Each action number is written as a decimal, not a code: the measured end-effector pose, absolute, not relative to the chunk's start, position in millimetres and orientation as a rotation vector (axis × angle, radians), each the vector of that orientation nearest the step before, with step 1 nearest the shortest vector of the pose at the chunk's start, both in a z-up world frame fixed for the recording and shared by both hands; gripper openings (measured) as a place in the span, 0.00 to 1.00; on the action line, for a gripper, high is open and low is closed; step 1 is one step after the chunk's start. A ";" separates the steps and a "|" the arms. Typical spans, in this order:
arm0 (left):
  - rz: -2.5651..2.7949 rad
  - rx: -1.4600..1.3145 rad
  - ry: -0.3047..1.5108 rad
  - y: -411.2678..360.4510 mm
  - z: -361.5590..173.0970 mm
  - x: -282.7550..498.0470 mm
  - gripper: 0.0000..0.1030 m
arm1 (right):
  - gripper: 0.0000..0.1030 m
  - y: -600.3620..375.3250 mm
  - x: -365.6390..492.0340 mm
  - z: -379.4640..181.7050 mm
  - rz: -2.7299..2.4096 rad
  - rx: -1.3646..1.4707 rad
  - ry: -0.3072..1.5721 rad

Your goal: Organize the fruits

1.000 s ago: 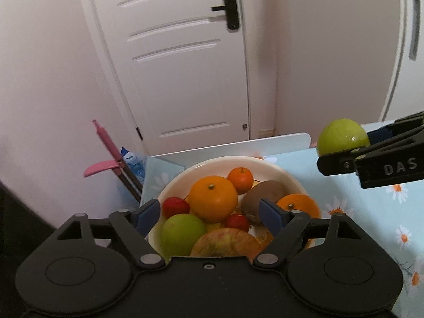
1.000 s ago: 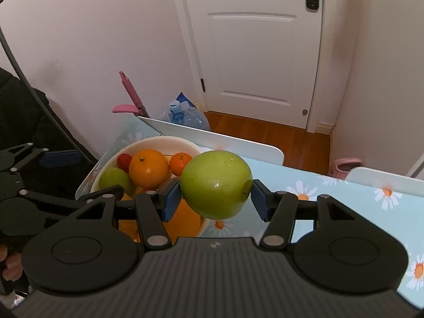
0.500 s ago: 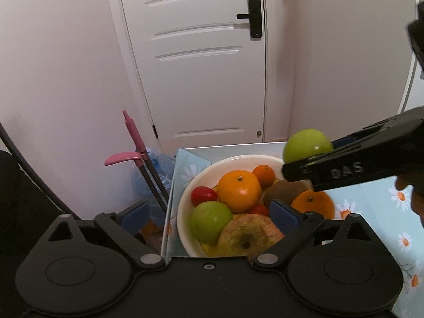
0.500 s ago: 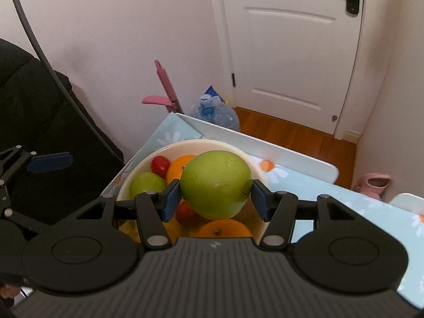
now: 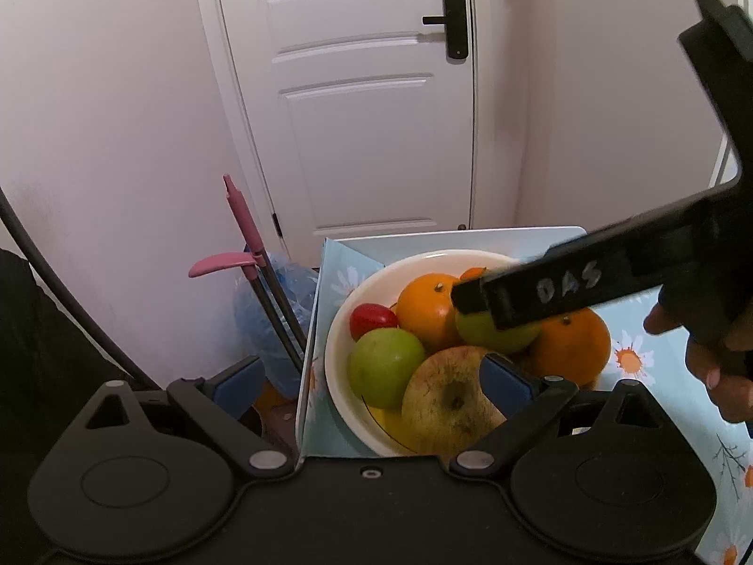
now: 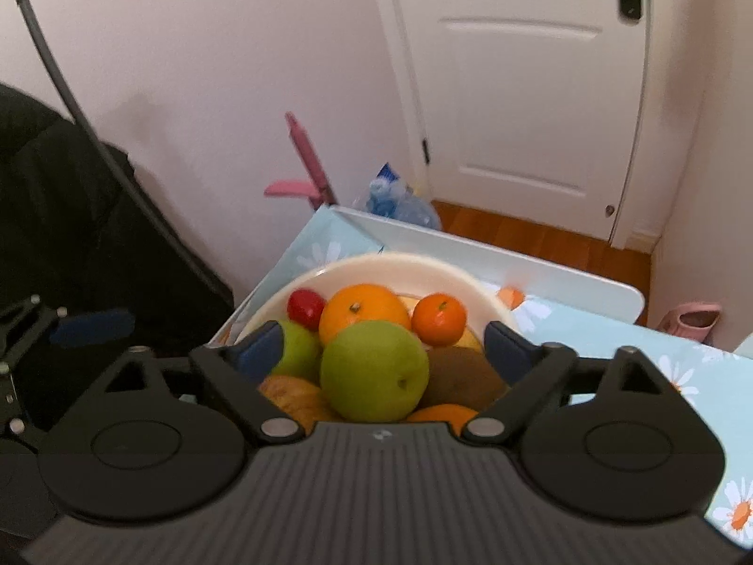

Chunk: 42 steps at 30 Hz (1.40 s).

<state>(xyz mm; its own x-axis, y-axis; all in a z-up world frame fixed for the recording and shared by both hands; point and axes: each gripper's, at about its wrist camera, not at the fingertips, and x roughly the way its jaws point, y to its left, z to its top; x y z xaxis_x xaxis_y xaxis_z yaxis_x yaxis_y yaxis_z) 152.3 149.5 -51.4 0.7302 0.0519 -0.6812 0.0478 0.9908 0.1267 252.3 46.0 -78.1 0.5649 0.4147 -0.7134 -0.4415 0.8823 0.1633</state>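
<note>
A cream bowl [image 5: 339, 329] [image 6: 400, 266] at the table's far left corner holds oranges, green apples, a brownish apple [image 5: 447, 405], a kiwi [image 6: 463, 376] and small red fruits. My right gripper [image 6: 381, 351] is open above the bowl. The green apple [image 6: 374, 369] [image 5: 489, 336] lies between its spread fingers, resting on the other fruit. My left gripper [image 5: 372, 381] is open and empty at the bowl's near left edge, one fingertip [image 5: 503, 379] over the fruit. The right gripper's finger [image 5: 555, 287] crosses the left wrist view.
The table wears a light blue daisy cloth [image 6: 659, 353]. A white door [image 5: 367, 108] and pink wall stand behind. A pink-handled tool [image 5: 244, 230] and a water jug [image 6: 400, 202] stand off the table's left corner. A black frame stands at left.
My right gripper moved down over the bowl and opened, letting go of the green apple, which now rests on the fruit. My left gripper drew back to the left.
</note>
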 end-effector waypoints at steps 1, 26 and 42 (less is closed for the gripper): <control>0.000 0.141 0.754 149.5 -52.3 151.2 0.97 | 1.00 44.6 252.2 -77.8 0.496 -0.031 0.832; 0.026 0.143 0.660 92.2 10.9 96.4 0.97 | 1.00 -58.6 140.1 16.4 0.323 -0.061 0.706; -0.005 0.073 0.628 38.9 32.5 31.9 1.00 | 1.00 -158.8 27.4 27.5 0.040 -0.054 0.708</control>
